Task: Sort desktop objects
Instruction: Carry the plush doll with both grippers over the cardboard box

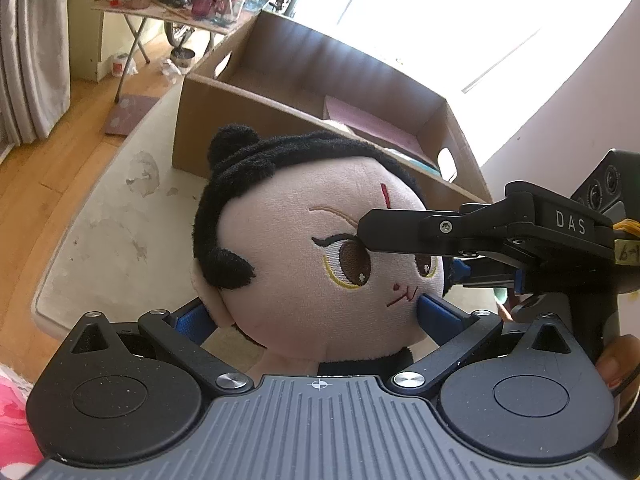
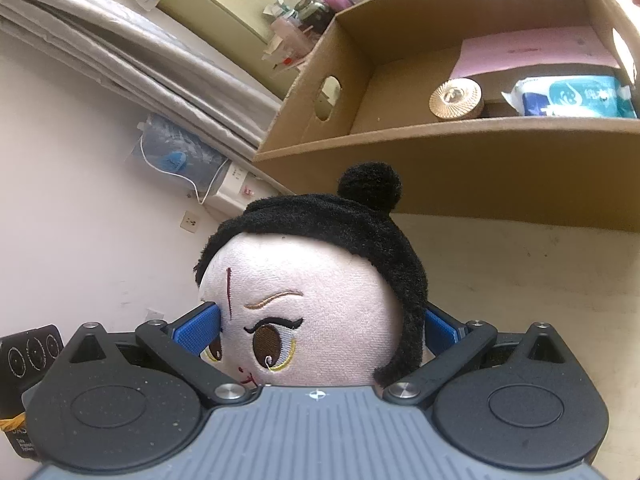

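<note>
Jaws on both sides are clamped on the plush doll (image 1: 320,264): my left gripper (image 1: 318,312) has its blue pads pressed against the ear side and the cheek, w/ the head filling the gap btwn them. My right gripper (image 2: 320,328) pinches the same head, one pad at the forehead by the red mark, the other in the black hair. From the left cam I see the right gripper reaching in across the doll's eye, a hand (image 1: 616,364) behind its grip. Doll sits upright over the pale surface (image 1: 120,232), just in front of the cardboard box (image 2: 500,164). Inside the box: a round woven lid (image 2: 456,98), a blue-white tissue pack (image 2: 576,96), a pink sheet (image 2: 532,50) leaning at the back wall. Can't tell if the doll's body touches the surface
</note>
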